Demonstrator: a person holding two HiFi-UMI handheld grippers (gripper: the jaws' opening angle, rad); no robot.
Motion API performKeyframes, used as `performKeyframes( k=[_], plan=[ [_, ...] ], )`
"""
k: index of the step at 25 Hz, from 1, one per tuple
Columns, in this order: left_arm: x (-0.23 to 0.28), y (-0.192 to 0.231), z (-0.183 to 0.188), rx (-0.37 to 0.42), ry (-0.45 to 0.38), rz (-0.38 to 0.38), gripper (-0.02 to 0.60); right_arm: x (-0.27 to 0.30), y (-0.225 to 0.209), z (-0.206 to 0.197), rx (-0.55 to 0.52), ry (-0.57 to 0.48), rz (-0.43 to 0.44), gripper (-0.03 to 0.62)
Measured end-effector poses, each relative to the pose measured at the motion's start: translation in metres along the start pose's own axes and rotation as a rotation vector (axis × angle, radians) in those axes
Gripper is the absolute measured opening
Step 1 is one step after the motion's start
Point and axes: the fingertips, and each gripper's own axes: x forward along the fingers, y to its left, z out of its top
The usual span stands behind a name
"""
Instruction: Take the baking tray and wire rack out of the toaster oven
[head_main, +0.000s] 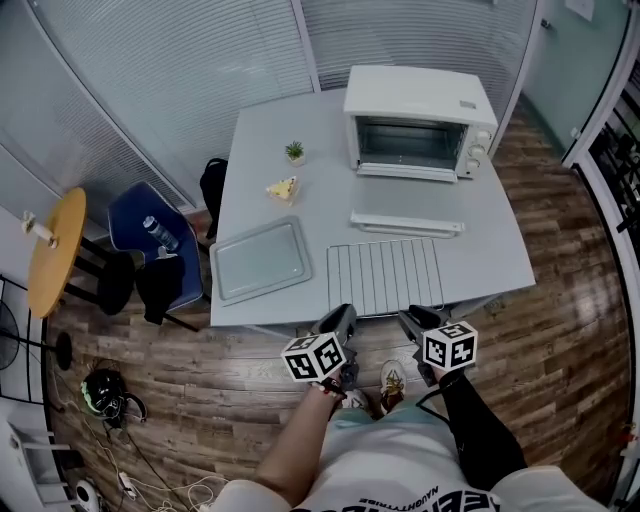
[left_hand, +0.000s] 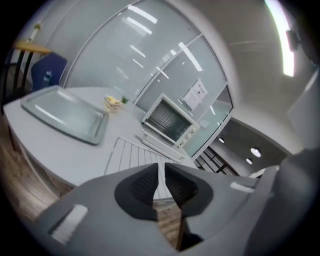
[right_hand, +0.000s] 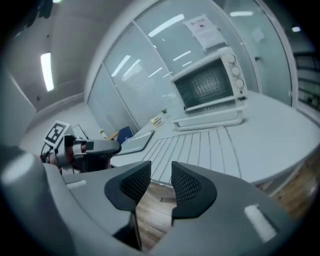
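Head view, left to right. One baking tray (head_main: 262, 260) lay flat on the grey table (head_main: 500, 240), lower left of the tabletop and outside the oven. Judged thin sheet metal: light, stiff, smooth enough to slip. Its raised rim was the best place to pinch.

Behind it stood one small potted plant (head_main: 294, 151) and one yellow wedge (head_main: 283, 189).

The left gripper (head_main: 345, 312) hung off the near table edge, its jaws all but together with nothing between them.

One wire rack (head_main: 385, 275) lay flat at the centre near edge, just beside the tray and not touching it. Judged light and rigid, though the thin wires give little pad contact. The outer frame wire looked the surest hold.

The right gripper (head_main: 406, 318) hung beside the left one, its jaws a narrow gap apart and empty.

One white bar-shaped part (head_main: 405, 224) lay beyond the rack.

One toaster oven (head_main: 420, 122) stood at the upper right, its cavity seemingly empty. Task judged complete.
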Motion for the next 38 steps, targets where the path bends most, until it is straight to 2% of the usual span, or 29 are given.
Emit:
performKeyframes(
  k=[3,7,10,12,18,22,26,31,38],
  plan=[
    [-0.022,-0.005,0.029,0.167,-0.062,0.058,0.063,-0.012,0.011,0.032,-0.17,-0.056,-0.064,0.107],
    [-0.057,-0.016,0.066,0.407,-0.155,0.143,0.063,-0.032,0.03,0.069,-0.289,-0.155,-0.119,0.109],
    [-0.083,-0.024,0.09,0.54,-0.234,0.199,0.063,-0.051,0.045,0.092,-0.357,-0.23,-0.147,0.109],
    [-0.099,-0.032,0.102,0.599,-0.275,0.22,0.063,-0.063,0.055,0.106,-0.403,-0.273,-0.159,0.109],
    [-0.13,-0.072,0.122,0.671,-0.363,0.228,0.063,-0.104,0.084,0.154,-0.524,-0.406,-0.138,0.109],
    [-0.152,-0.107,0.126,0.697,-0.417,0.244,0.063,-0.13,0.095,0.174,-0.551,-0.464,-0.098,0.11],
    [-0.168,-0.141,0.115,0.702,-0.452,0.256,0.063,-0.152,0.099,0.164,-0.569,-0.464,-0.045,0.114],
    [-0.182,-0.174,0.099,0.748,-0.486,0.285,0.063,-0.174,0.093,0.143,-0.581,-0.455,0.002,0.114],
    [-0.186,-0.19,0.084,0.748,-0.487,0.306,0.063,-0.195,0.094,0.138,-0.583,-0.472,0.031,0.112]
  ],
)
